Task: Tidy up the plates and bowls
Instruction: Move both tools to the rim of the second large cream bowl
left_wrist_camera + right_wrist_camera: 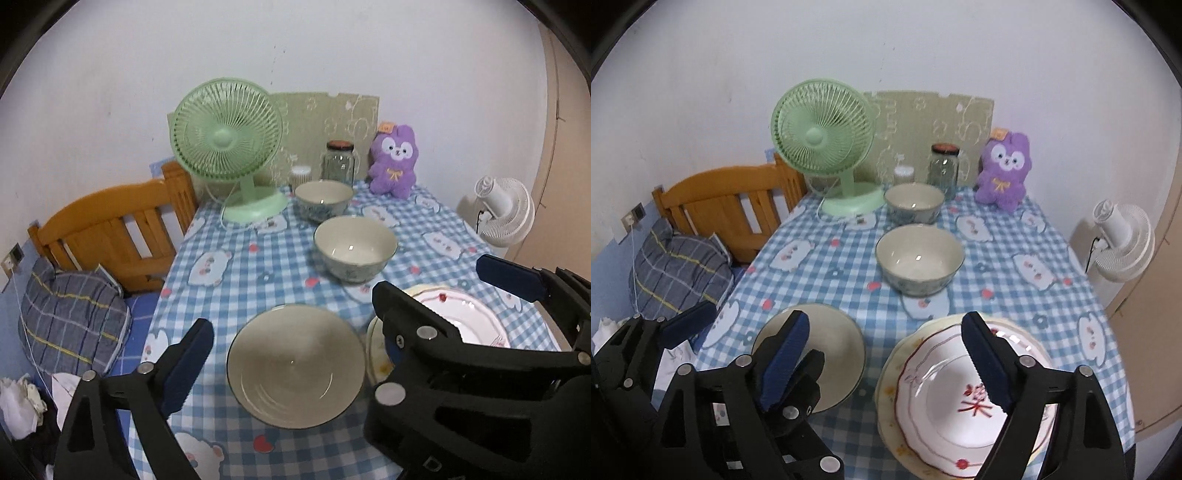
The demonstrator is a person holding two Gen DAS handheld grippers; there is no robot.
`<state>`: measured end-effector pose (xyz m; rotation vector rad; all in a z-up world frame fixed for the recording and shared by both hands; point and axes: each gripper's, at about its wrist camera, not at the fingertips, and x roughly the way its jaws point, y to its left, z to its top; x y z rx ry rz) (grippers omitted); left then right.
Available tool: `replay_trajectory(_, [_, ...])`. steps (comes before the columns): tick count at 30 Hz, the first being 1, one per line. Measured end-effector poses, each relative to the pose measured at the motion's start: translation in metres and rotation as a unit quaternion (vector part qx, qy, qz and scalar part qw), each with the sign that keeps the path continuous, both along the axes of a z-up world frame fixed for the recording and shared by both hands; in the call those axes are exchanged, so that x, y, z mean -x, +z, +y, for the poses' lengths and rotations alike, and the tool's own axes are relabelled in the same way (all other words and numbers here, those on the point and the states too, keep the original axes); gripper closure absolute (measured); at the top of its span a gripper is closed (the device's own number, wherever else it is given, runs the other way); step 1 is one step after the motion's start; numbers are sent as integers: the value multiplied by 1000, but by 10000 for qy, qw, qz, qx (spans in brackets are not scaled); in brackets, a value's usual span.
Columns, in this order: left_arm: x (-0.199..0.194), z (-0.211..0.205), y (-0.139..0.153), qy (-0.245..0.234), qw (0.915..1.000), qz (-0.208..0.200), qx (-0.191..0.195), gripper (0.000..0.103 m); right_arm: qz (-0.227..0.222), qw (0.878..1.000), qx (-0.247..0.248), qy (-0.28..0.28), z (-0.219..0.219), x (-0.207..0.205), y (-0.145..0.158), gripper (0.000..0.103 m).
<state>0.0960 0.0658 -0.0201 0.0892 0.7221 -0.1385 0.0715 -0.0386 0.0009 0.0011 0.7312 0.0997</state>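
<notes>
1. The left gripper (291, 339) hangs above the table (236, 266) with its jaws spread wide and nothing between them; it grips nothing.
2. Right under that gap sits a shallow bowl (295, 367), mouth up, resting flat on the checked cloth near the table's front edge.
3. The right gripper (886, 332) is likewise spread wide and empty, tilted down toward the table.
4. Below it lies a white plate (960, 391) with a red rim line and a red mark in its middle, face up. It rests on a larger cream plate (886, 398), whose flowered rim shows around its left side.
5. The plate stack sits just to the right of the shallow bowl, close beside it; I cannot tell if they touch.
6. Farther back, a deeper bowl (919, 260) stands upright near the table's middle, and a second one (914, 203) like it stands behind that, apart from it.
7. The three bowls run in a rough line from front to back of the table, all mouths up.
8. Along the far edge stand a green fan (823, 136), a glass jar (943, 166) and a purple plush toy (1003, 170).
9. A white fan (1123, 236) stands off the table's right side.
</notes>
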Motion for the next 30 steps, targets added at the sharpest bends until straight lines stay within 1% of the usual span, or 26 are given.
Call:
replay_trajectory(1, [0,-1,3,-1,10000,-28,20,2,-25,10000,-9,-21,-2,0,3,12])
replay_trajectory(4, [-3,-7,10,-76,9999,-56,136,0,-124,9999,14,-77,-11,-2,12,9])
replay_trajectory(6, [-6,-13,14,-84,9999,-65,121,0,-171,9998,62,-124,-15,-5,17,7])
replay_trajectory(10, [-13,-23,21,-43,9998,-217,-3,0,-164,9998,34,-69,-25,-15,23,5])
replay_trajectory(13, [-22,-27,26,-138,9995,-281,64,0,-96,9999,-64,-5,-33,-28,27,5])
replay_trajectory(17, [-42,-30,28,-112,9994,-196,263,0,4,9997,-223,-85,-42,-49,27,5])
replay_trajectory(19, [-53,-31,27,-111,9993,-158,323,0,-31,9998,-190,-91,-43,-57,27,5])
replay_trajectory(23, [-72,-34,21,30,9996,-132,240,0,-27,9999,-105,-131,-46,-77,22,5])
replay_trajectory(27, [-94,-33,18,87,9995,-20,308,1,-8,9998,-119,-153,-51,-96,17,5])
replay_trajectory(29, [-104,-35,16,122,9995,10,289,2,63,9998,-124,-134,-52,-108,14,5])
replay_trajectory(30, [-109,-37,14,122,9996,50,256,7,80,9998,-112,-123,-52,-112,13,5])
